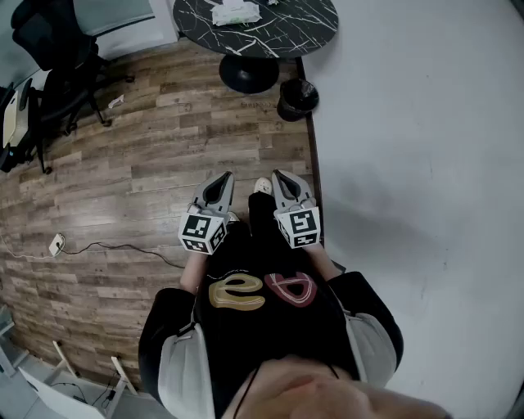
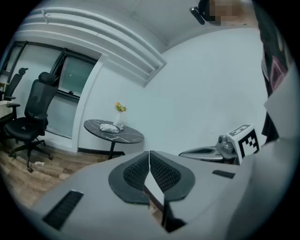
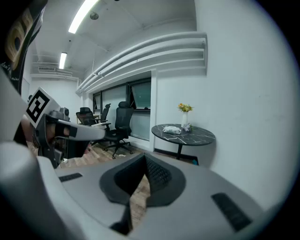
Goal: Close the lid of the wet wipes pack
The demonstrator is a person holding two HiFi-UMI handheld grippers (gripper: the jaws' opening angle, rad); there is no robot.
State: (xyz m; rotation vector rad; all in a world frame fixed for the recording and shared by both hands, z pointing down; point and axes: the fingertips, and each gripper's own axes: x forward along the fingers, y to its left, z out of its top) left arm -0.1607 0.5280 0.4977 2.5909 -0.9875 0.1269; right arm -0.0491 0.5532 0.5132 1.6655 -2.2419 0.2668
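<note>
Since the white wet wipes pack [image 1: 236,11] lies well away from me on the round black marble-patterned surface [image 1: 286,33], the task has hardly begun. I judge this to be the approach, with the lid not yet touched. Whether that lid stands open I can't tell, as the pack is too small in every view.

Next I'd need to cross the brown wooden floor [image 1: 139,164] to the surface, bring one gripper over the pack and press the flap down. The other would likely steady the pack.

My left gripper [image 1: 223,178] and right gripper [image 1: 280,177] hang side by side close in front of my body — near each other but apart, both pointing forward toward the surface. The left gripper's fingers [image 2: 133,176] are pressed together at the tips with nothing between them. The right one's fingers [image 3: 159,176] meet the same way, also empty. Beside the pack stands a small white vase with yellow flowers [image 2: 120,113].
</note>
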